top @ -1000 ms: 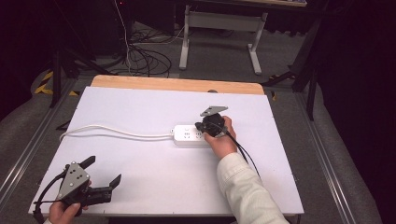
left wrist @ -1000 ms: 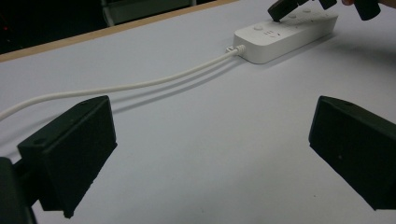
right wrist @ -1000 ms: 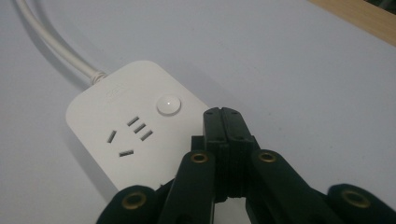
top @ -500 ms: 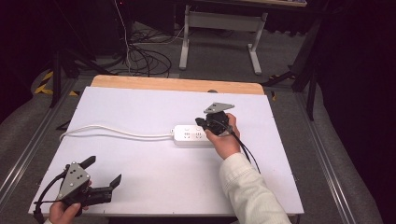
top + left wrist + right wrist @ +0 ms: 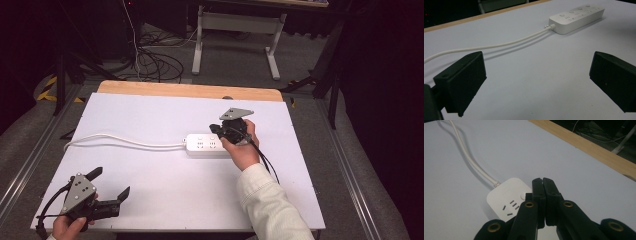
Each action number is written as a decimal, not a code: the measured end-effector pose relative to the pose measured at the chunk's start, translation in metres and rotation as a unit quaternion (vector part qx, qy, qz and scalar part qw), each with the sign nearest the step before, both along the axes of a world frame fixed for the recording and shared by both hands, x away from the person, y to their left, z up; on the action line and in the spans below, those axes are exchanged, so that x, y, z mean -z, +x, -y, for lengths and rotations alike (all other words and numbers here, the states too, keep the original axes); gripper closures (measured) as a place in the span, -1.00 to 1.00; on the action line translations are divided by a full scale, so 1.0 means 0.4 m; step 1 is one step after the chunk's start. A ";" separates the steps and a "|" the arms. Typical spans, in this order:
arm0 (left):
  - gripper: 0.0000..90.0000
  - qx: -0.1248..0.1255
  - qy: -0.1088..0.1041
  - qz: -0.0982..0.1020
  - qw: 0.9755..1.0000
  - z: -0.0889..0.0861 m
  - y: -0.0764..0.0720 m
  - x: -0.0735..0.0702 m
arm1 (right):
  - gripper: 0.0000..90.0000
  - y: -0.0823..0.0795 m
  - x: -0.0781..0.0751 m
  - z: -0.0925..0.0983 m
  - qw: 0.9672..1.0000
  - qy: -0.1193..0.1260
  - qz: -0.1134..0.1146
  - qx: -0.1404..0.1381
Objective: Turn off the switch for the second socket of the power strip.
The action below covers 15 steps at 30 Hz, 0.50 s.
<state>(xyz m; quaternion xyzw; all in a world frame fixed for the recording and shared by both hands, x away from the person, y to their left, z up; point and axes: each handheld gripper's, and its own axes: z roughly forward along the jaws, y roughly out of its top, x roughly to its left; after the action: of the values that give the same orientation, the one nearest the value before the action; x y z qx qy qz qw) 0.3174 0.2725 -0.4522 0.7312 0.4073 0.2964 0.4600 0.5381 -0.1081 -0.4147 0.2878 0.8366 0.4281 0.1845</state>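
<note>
The right gripper (image 5: 220, 131) has its jaws pressed together (nothing between them), while the left gripper (image 5: 111, 181) gapes wide.

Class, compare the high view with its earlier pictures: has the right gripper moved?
Yes. The right gripper, jaws shut, has lifted slightly up the picture relative to the power strip, which lies where it did on the table.
</note>
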 end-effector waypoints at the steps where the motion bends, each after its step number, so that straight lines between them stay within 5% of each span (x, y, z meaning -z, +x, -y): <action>1: -0.97 0.000 0.000 0.000 1.000 0.000 0.000 0.000 | 0.92 -0.001 -0.001 0.000 1.000 0.000 0.000 -0.001; 15: -0.97 0.001 0.001 -0.002 1.000 0.003 0.002 0.001 | 0.07 -0.055 -0.049 0.015 1.000 0.016 0.011 -0.020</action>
<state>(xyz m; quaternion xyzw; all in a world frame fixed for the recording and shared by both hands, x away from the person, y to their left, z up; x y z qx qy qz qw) 0.3181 0.2713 -0.4524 0.7324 0.4071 0.2952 0.4591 0.5160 -0.1142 -0.3951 0.2692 0.8331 0.4482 0.1805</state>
